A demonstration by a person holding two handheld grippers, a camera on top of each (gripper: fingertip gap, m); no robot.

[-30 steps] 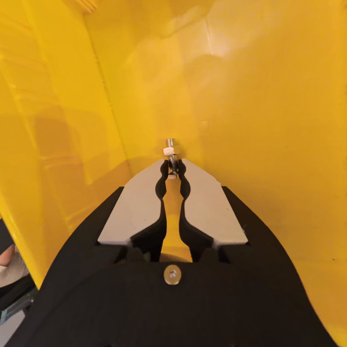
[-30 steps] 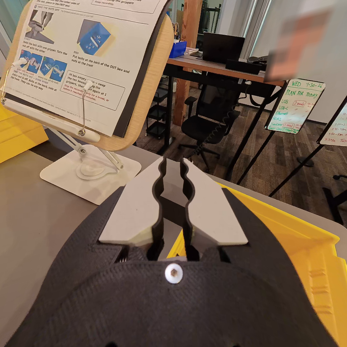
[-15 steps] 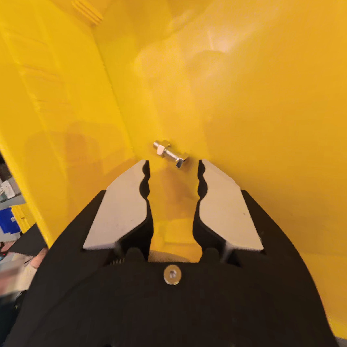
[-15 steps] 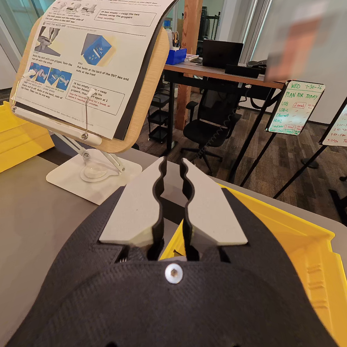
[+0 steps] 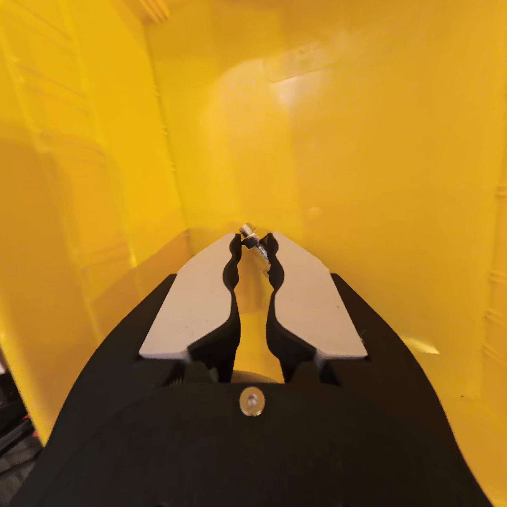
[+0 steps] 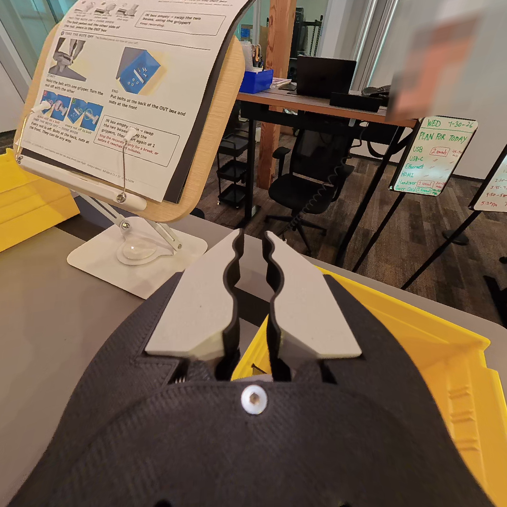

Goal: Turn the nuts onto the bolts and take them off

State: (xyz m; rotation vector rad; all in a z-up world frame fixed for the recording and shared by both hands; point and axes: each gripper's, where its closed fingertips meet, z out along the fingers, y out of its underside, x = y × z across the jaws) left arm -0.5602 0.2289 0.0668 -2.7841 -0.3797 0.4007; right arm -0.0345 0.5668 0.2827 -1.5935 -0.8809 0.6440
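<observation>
As the left gripper [image 5: 253, 238] is clenched askew on the bolt [image 5: 258, 248] w/ nut [image 5: 250, 242] between fingertips, inside yellow bin [image 5: 356, 164], slip-out is judged likely. Right gripper [image 6: 253, 238]: narrow gap, nothing held, above grey worktop [image 6: 41, 301]; doc stand [image 6: 137, 247] beyond fingers, office bkgd.

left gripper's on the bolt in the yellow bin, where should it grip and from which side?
Grip the bolt on its bare threaded shank, between the nut near the far end and the head nearest the camera. It lies skewed between the left gripper fingers, so they meet it unevenly. Probably better to come from above with the fingers square across the shank, inside the yellow bin.
</observation>
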